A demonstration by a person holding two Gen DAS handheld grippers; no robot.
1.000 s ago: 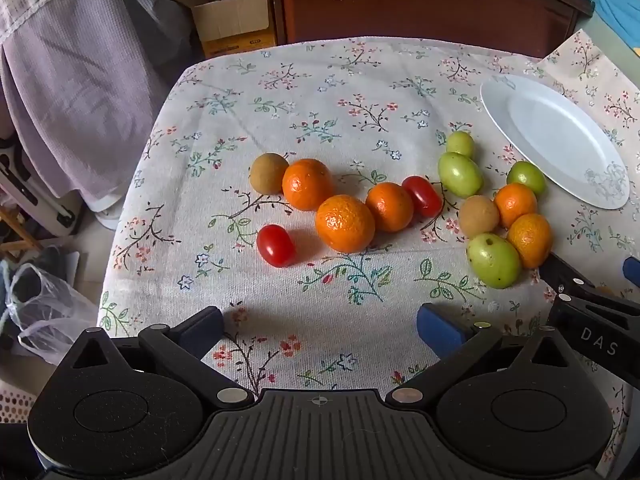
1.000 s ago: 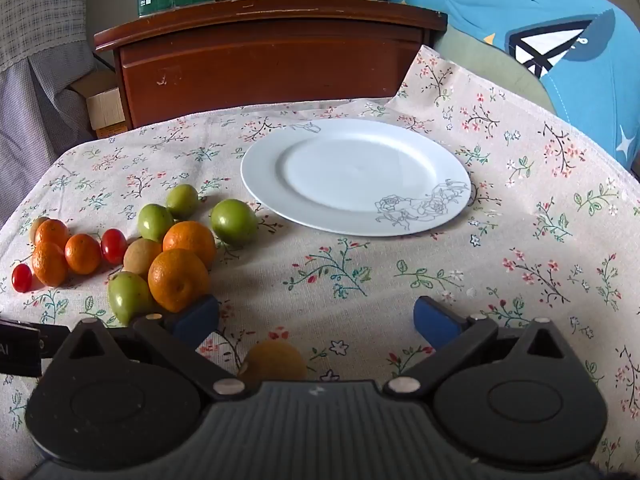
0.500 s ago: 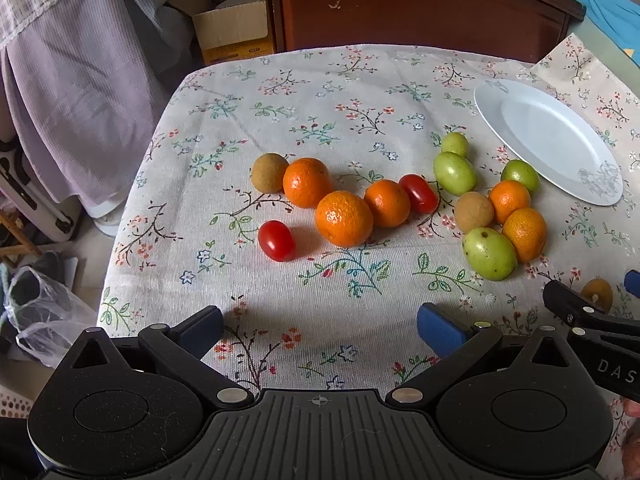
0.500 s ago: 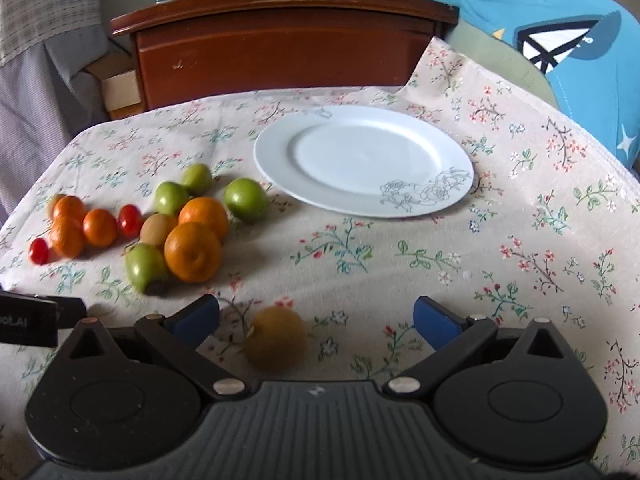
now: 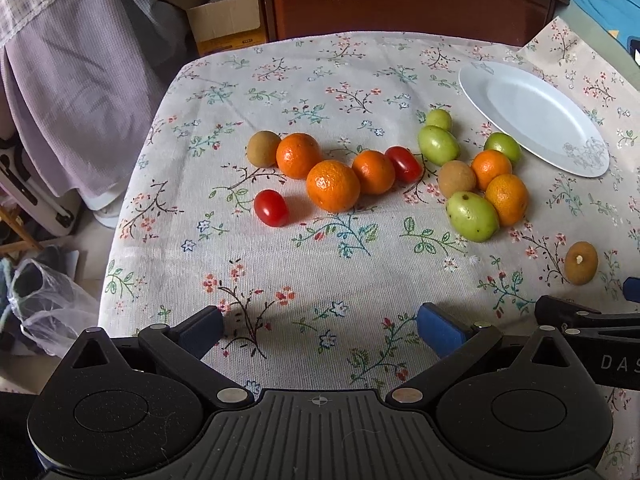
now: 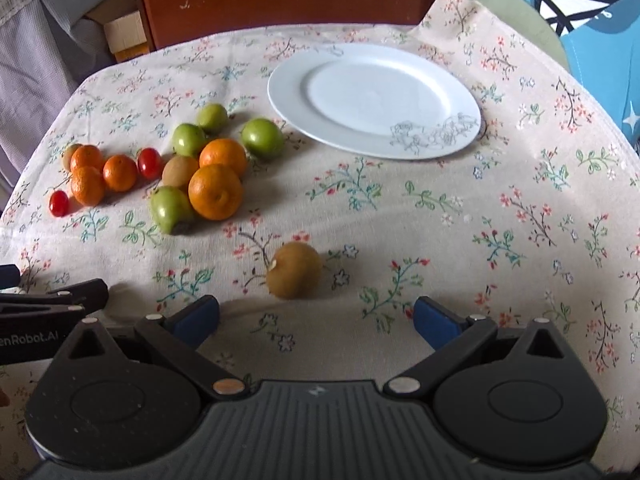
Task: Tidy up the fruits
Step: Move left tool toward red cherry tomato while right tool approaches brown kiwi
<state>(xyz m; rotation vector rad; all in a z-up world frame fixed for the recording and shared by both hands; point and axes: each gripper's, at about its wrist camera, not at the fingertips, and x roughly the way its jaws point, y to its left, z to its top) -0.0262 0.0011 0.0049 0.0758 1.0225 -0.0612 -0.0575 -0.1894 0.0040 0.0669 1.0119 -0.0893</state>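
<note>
Room: a dark wooden cabinet (image 6: pixel 288 0) stands behind the counter, a cardboard box (image 5: pixel 226 20) sits on the floor to its left, and a blue cushion (image 6: pixel 592 20) lies off to the right.
Counter: covered by a flowered tablecloth (image 5: pixel 320 88) that hangs over the left edge.
Plate: a white plate (image 6: pixel 374 100) with a faint grey drawing on its near rim sits toward the back right, with no fruit on it.
Left cluster: a brown fruit (image 5: pixel 263 149), three oranges in a touching row (the biggest one (image 5: pixel 333 186) nearest the camera), and a red tomato (image 5: pixel 404 164) at the row's right end; a second tomato (image 5: pixel 271 208) lies alone just in front.
Right cluster: four green fruits, two oranges and one brown fruit packed together just left of the plate; the largest green fruit (image 6: pixel 171 209) touches the front orange (image 6: pixel 216 191).
Stray fruit: a brown round fruit (image 6: pixel 294 270) lies alone on the cloth, apart from both clusters, stem scar showing.
Right claw (image 6: pixel 316 318): spread wide and holding nothing; the stray fruit sits just beyond its tips, between them and slightly left of centre.
Left claw (image 5: pixel 320 326): also spread wide and holding nothing, over bare cloth in front of the left cluster.
</note>
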